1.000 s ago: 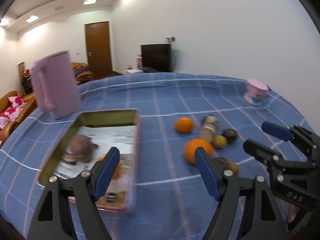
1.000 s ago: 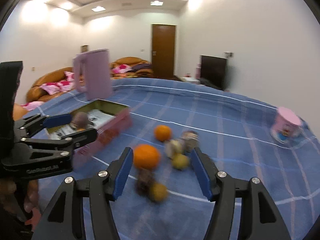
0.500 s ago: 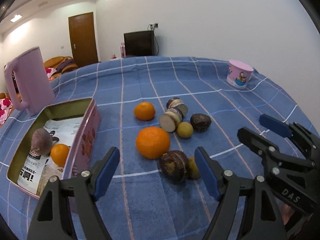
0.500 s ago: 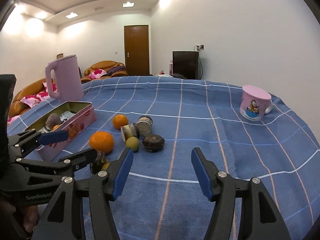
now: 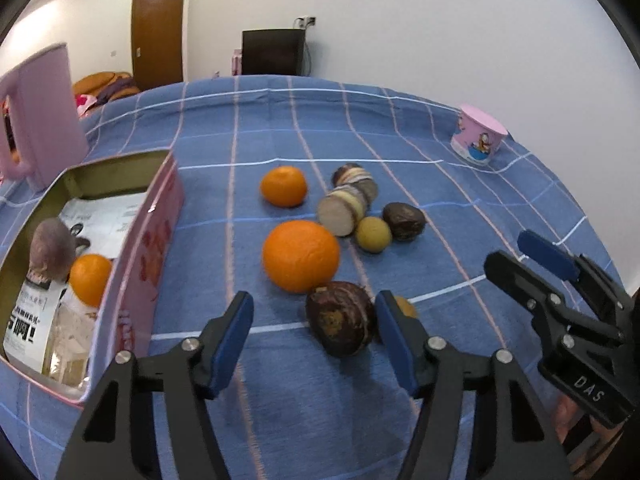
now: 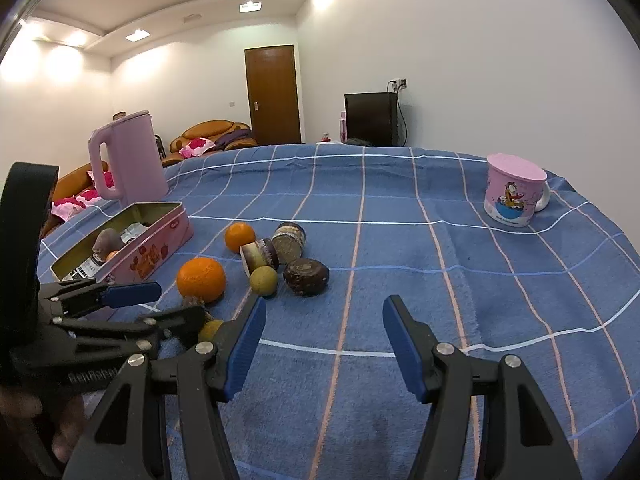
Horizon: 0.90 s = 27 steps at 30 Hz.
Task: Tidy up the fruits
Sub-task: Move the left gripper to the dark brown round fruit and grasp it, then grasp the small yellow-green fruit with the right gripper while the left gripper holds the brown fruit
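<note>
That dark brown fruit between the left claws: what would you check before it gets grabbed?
1. Brown fruit between left gripper fingers: ok.
2. Pads pressing it: not ok; the jaws are closing, with a gap on the left side.
3. Big orange clear of the fruit: not ok, it sits right against it.
4. Small yellow fruit behind the right pad, may get nudged: cannot tell.
5. Tin has room: ok.
6. Right gripper out of the way: ok, open over bare cloth.

Blue checked tablecloth under loose fruits, pink tin, mug, jug.
</note>
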Available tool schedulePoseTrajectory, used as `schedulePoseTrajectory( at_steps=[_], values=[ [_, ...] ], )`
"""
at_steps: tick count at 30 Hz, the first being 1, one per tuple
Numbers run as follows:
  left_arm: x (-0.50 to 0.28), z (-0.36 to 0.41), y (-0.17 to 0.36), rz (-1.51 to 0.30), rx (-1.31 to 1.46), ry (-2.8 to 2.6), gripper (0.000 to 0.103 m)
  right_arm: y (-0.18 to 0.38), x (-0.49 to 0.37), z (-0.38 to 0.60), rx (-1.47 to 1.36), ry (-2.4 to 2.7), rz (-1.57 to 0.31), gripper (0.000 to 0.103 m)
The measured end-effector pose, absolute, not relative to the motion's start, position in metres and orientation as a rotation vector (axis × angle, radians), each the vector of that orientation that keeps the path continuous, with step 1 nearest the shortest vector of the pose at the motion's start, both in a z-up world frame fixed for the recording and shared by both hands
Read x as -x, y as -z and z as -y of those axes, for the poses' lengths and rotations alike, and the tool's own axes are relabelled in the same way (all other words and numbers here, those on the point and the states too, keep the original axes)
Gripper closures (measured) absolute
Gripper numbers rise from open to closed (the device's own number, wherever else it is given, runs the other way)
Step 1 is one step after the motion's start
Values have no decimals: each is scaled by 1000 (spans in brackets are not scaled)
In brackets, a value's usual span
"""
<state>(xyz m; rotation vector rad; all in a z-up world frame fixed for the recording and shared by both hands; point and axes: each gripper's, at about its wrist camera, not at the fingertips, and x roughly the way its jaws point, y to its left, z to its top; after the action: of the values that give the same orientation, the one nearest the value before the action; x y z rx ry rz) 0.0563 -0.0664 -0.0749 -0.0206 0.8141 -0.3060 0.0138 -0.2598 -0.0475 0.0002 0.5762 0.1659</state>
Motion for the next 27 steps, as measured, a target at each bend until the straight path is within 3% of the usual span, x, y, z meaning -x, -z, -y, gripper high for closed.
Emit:
schedulePoseTrajectory(
  at_steps=[3,7,21,27],
  values=[
    [-57,71,78,-824,0,309,41,50,-16,258,0,-173,-592,40],
    [-54,85,80,-830,-60,338,62,52,-16,253,15,-190,-600,40],
    [-48,52,71,-736,-34,241,62,58,-34,215,41,-346,-698,40],
    [-47,47,69,-719,-17,232,62,66,-40,201,67,-397,-762,56]
  ],
)
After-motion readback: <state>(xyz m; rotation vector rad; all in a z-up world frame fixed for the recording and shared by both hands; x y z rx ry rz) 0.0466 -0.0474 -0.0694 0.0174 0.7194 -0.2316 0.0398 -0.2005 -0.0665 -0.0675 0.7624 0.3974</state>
